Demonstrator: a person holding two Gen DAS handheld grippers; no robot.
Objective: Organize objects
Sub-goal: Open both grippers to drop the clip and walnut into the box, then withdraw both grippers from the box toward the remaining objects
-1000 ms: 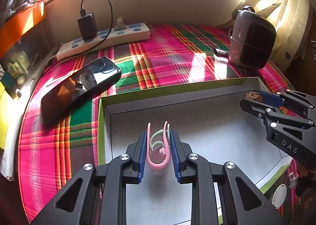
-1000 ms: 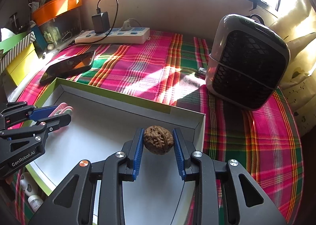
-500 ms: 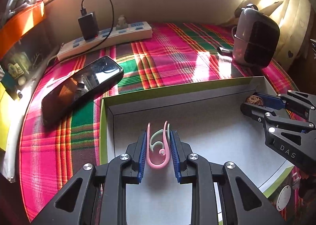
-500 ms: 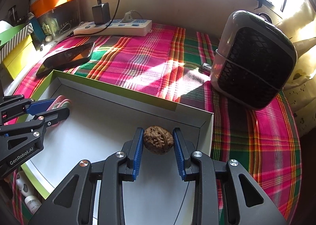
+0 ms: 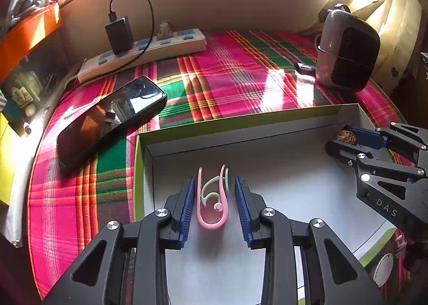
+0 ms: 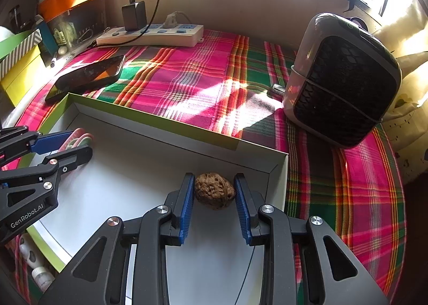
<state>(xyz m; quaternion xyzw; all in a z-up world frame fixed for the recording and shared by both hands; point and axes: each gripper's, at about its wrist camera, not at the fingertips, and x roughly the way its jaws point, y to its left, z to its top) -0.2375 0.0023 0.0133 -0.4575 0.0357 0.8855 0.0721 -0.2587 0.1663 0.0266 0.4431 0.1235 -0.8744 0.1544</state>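
Observation:
A pink and pale green clip (image 5: 211, 220) rests on the floor of a shallow white box with a green rim (image 5: 240, 119). My left gripper (image 5: 214, 179) straddles it; its jaws are opening, and a gap shows between each blue pad and the clip. At the box's right corner, my right gripper (image 6: 214, 176) is shut on a brown walnut (image 6: 214, 192), held just over the box floor (image 6: 133, 184). The right wrist view also shows the left gripper (image 6: 79, 142) at the left with the clip (image 6: 80, 135).
The box lies on a pink, green and red plaid cloth (image 5: 227, 85). A black phone (image 5: 107, 117) lies left of the box. Behind are a white power strip (image 5: 149, 48) with a black charger (image 5: 119, 36), and a small heater (image 6: 345, 82) at the right.
The left jaws have spread away from the clip, which now sits free between them. The right gripper still holds the walnut in the same spot.

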